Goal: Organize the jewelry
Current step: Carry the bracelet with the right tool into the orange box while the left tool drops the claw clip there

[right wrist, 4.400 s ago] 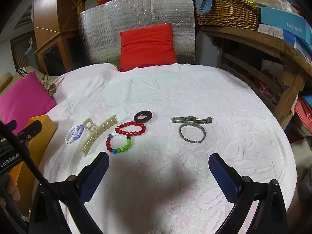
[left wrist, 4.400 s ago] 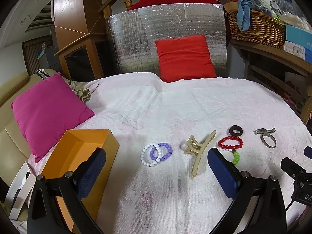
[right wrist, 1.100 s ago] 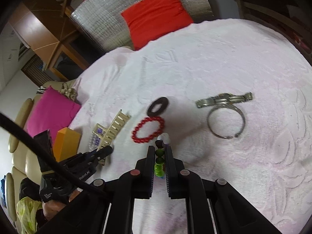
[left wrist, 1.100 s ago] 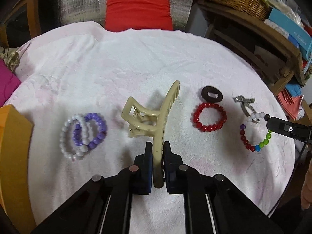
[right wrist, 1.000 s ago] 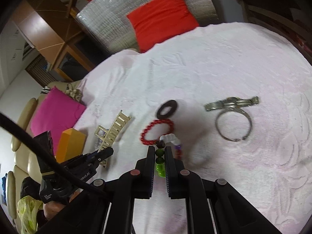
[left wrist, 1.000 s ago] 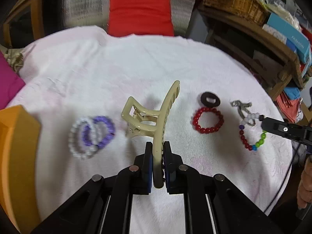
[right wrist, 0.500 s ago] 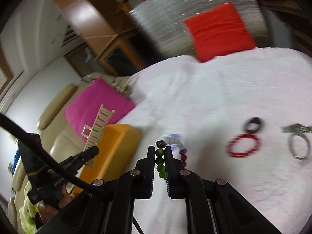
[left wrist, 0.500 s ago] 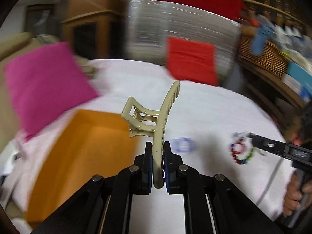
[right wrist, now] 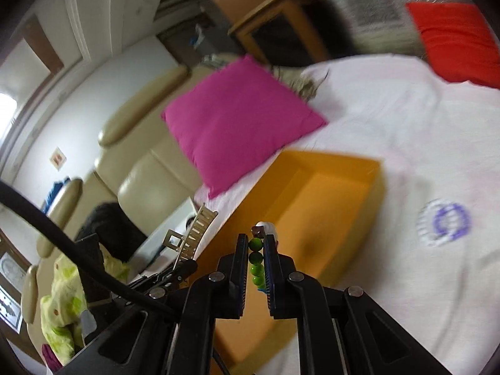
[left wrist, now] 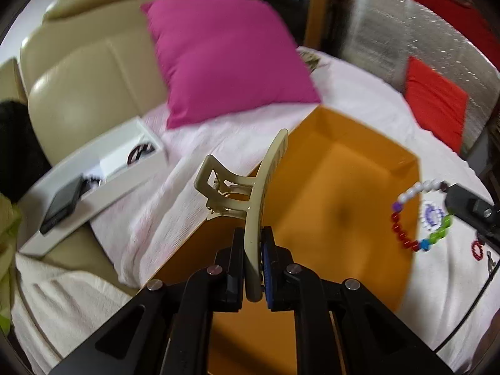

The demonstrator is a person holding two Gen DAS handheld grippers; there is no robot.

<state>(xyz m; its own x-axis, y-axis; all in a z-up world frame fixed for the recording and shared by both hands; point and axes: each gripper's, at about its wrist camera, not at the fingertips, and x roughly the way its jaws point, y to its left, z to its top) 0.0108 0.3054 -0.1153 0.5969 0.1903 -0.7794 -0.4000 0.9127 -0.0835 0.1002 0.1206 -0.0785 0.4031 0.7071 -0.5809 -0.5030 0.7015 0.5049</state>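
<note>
My left gripper [left wrist: 253,268] is shut on a beige claw hair clip [left wrist: 250,187] and holds it above the near left edge of an open orange box [left wrist: 337,200]. My right gripper [right wrist: 256,265] is shut on a multicoloured bead bracelet [right wrist: 256,259], held above the same orange box [right wrist: 325,206]. In the left wrist view the bracelet [left wrist: 418,218] hangs from the right gripper at the box's right side. White and purple bead bracelets [right wrist: 443,222] lie on the white cloth [right wrist: 406,143] to the right of the box. A red bracelet [left wrist: 478,247] lies at the far right.
A pink cushion [left wrist: 225,56] leans on a beige sofa [left wrist: 78,72] behind the box. A white tray [left wrist: 93,181] with a phone sits left of the box. A red cushion [left wrist: 434,106] stands at the back right.
Both grippers have swung left with their loads, from over the cloth to above the orange box. The view now faces the sofa and pink cushion.
</note>
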